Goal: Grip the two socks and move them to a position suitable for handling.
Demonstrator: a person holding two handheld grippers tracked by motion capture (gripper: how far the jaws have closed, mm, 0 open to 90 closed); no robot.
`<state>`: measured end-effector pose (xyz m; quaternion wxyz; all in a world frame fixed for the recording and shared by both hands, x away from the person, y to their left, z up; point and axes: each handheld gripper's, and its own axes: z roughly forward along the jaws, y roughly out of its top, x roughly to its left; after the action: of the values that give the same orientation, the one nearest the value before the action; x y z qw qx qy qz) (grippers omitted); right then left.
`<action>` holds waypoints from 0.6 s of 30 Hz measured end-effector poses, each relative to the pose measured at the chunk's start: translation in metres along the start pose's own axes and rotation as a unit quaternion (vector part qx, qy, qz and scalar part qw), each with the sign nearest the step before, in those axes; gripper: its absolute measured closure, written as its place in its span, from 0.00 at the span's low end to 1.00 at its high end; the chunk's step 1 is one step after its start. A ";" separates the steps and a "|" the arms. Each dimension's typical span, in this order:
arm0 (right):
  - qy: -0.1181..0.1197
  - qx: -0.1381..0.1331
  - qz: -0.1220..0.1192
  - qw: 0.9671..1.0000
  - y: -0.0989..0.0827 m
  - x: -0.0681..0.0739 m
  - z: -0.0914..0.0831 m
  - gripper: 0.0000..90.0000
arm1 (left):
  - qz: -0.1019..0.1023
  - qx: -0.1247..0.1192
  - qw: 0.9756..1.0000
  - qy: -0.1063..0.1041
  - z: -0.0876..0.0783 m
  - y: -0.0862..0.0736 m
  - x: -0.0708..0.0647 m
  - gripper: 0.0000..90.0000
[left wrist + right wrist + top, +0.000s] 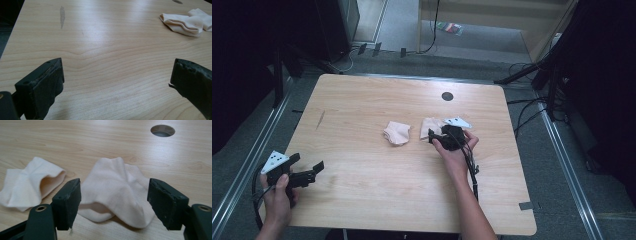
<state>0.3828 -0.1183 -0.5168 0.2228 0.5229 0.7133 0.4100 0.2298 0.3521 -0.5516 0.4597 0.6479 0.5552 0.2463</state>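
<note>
In the high view, the right gripper (436,135) and the hand holding it are covering most of the nearer sock (430,125). In the left gripper view, the picture's right edge is cutting off that sock (202,18) (partly behind its neighbour (181,23)).

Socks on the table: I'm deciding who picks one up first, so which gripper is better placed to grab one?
Right. The right gripper sits at the right sock, open jaws either side of it. The left gripper is open near the table's left front edge, well away from the left sock.
</note>
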 end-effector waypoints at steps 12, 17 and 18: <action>-0.029 0.031 -0.004 0.999 -0.003 0.009 0.028 0.41 | -0.001 0.000 1.000 -0.002 0.000 0.000 0.000 0.00; -0.026 0.060 -0.008 0.998 -0.008 0.008 0.034 0.46 | -0.001 0.002 1.000 -0.004 0.000 0.000 0.000 0.00; -0.028 0.060 -0.017 0.998 -0.011 0.009 0.035 0.48 | -0.001 0.002 1.000 -0.004 0.000 0.000 0.000 0.00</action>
<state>0.3997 -0.0990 -0.5444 0.2179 0.5346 0.7387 0.3481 0.2300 0.3525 -0.5517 0.4609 0.6491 0.5546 0.2422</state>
